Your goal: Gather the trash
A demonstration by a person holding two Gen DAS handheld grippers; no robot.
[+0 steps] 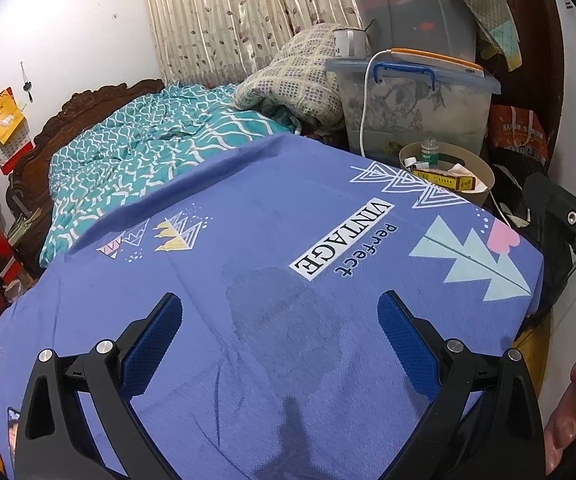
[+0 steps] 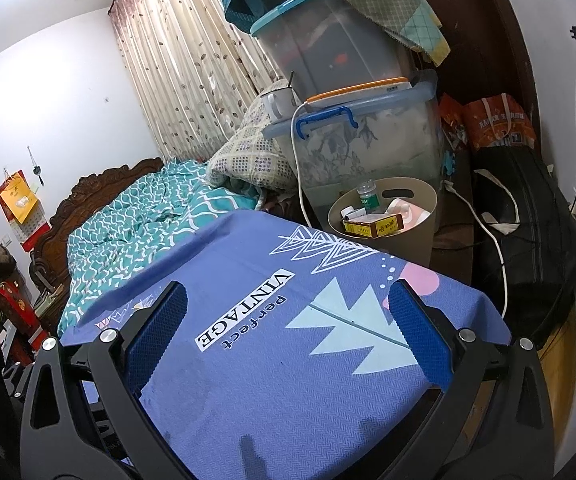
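Note:
A beige round trash bin [image 2: 415,236] stands past the far right corner of the bed; it also shows in the left wrist view [image 1: 483,176]. In it lie a yellow carton [image 2: 373,226], a small green-labelled bottle [image 2: 365,196] and white scraps. My left gripper [image 1: 280,308] is open and empty, low over the purple "Perfect VINTAGE" sheet [image 1: 248,240]. My right gripper [image 2: 288,300] is open and empty over the same sheet [image 2: 268,380], nearer the bin. Part of the right gripper's black frame [image 1: 567,216] shows at the right of the left wrist view.
Stacked clear storage boxes [image 2: 367,140] with a mug [image 2: 278,100] and an orange-edged device stand behind the bin. A white cable [image 2: 487,232] hangs beside them. A teal quilt [image 1: 140,140] and a folded blanket [image 1: 299,76] lie at the headboard end. Bags [image 2: 527,220] are at the right.

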